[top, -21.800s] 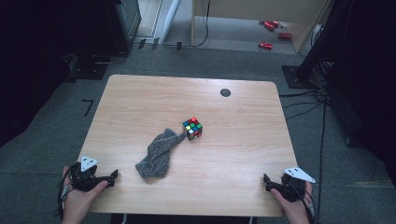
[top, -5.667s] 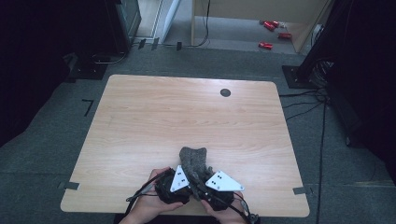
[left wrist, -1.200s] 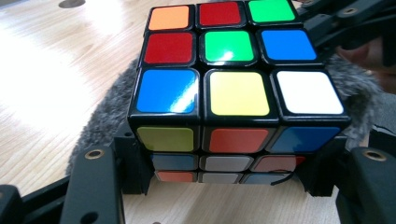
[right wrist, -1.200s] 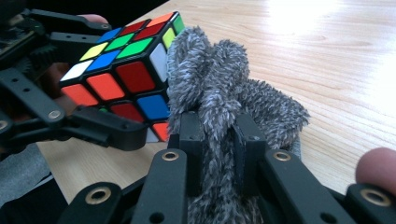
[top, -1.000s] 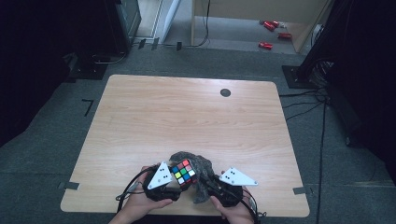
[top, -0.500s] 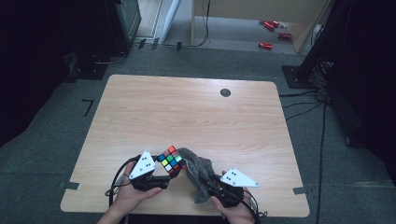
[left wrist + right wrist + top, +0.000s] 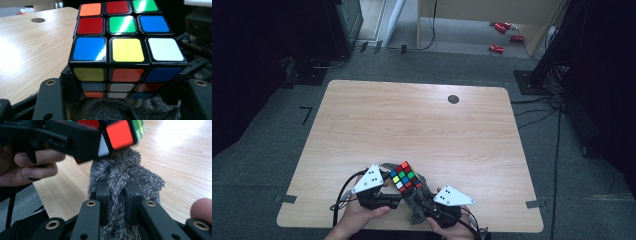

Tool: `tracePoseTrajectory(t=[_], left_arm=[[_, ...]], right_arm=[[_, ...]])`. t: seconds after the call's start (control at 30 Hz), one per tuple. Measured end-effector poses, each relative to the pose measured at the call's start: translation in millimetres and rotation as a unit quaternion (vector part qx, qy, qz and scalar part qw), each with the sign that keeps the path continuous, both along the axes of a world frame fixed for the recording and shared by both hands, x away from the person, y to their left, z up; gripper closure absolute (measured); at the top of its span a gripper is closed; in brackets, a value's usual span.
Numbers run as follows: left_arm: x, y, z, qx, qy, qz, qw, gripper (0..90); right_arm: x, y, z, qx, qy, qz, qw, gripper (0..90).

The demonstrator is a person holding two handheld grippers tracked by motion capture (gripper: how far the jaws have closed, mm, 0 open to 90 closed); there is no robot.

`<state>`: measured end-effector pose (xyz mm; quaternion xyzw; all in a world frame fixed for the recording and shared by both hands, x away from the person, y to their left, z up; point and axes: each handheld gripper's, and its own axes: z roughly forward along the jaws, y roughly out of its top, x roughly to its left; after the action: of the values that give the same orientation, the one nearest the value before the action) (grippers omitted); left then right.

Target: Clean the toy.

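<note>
Your left gripper (image 7: 398,196) has lifted the puzzle cube (image 7: 405,176) clamped in its jaws – your right gripper (image 7: 117,195) pinches the grey furry cloth (image 7: 120,177), now uncovered, above the worktop (image 7: 412,120)

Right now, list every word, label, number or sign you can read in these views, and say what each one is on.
None can be read.
Rubik's cube: plain coloured stickers, no logo or print.
Grey plates on the left gripper and right gripper: small dark dots, no lettering.
Table: a dark round disc, unmarked.
</note>
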<state>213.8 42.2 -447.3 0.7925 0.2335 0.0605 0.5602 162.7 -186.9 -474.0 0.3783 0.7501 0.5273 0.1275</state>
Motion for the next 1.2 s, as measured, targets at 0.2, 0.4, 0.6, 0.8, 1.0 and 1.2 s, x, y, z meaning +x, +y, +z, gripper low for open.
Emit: tracePoseTrajectory(t=[0.2, 0.4, 0.6, 0.8, 1.0, 1.2], left_arm=[[-1.6, -2.3, -2.2, 0.008, -0.004, -0.004, 1.0, 34.8], [0.7, -0.1, -2.8, 0.007, 0.001, 0.002, 1.0, 34.8], [-1.6, -3.9, -2.9, 0.012, -0.006, -0.002, 0.9999, 34.8], [-1.3, -0.9, -2.6, 0.012, -0.005, 0.0, 0.9999, 34.8], [-1.0, -1.7, -3.9, 0.015, -0.003, 0.001, 0.9999, 34.8], [-4.0, -9.1, -5.9, 0.022, -0.006, -0.003, 0.9997, 34.8]], right_arm=[[2.8, -8.0, 0.7, 0.007, -0.007, -0.02, 0.9998, 78.2], [5.0, -19.5, 4.2, 0.027, -0.017, -0.044, 0.9985, 78.8], [-5.6, 2.8, -1.2, -0.001, -0.024, 0.014, 0.9996, 78.7], [-4.2, -1.3, 0.2, 0.008, -0.026, 0.004, 0.9996, 78.6], [4.0, -18.0, 1.8, 0.027, -0.02, -0.041, 0.9986, 78.7], [-2.9, -0.9, -3.1, 0.0, -0.021, -0.016, 0.9996, 78.6]])
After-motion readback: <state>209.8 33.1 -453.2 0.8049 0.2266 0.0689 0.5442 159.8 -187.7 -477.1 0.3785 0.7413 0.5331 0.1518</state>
